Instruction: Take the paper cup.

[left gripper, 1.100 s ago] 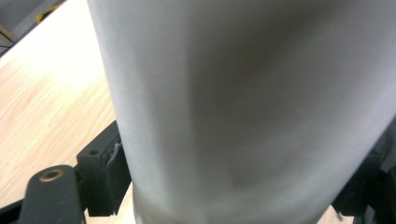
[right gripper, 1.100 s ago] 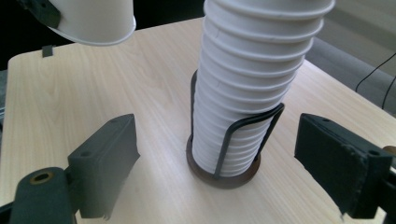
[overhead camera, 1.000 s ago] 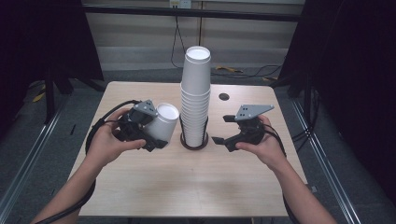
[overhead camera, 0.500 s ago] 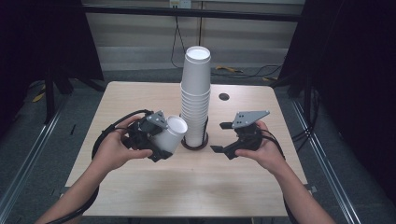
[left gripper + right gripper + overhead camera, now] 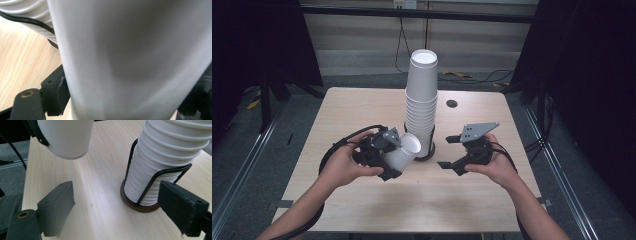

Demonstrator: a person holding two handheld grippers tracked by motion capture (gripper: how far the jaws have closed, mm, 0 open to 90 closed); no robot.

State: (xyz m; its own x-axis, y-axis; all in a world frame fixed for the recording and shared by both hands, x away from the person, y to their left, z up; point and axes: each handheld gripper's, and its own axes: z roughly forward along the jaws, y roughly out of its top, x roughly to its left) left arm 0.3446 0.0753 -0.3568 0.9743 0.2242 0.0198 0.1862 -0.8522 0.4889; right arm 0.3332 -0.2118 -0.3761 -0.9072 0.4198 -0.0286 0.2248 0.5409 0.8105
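My left gripper is shut on a white paper cup, held tilted just above the table with its mouth toward the stack. In the left gripper view the cup sits between the jaws, and one pad presses its side. A tall stack of white cups stands in a black wire holder at the table's middle. My right gripper stands open to the right of the holder, nothing between its fingers. In the right gripper view the stack and the held cup lie ahead.
The wooden table has a small dark hole behind the stack. A black cable loops from the left gripper. The holder's round brown base rests on the table. Dark floor and metal rails surround the table.
My left hand has carried the cup nearer to the table's front and lower, ending close to the foot of the stack. The right gripper has hardly shifted.
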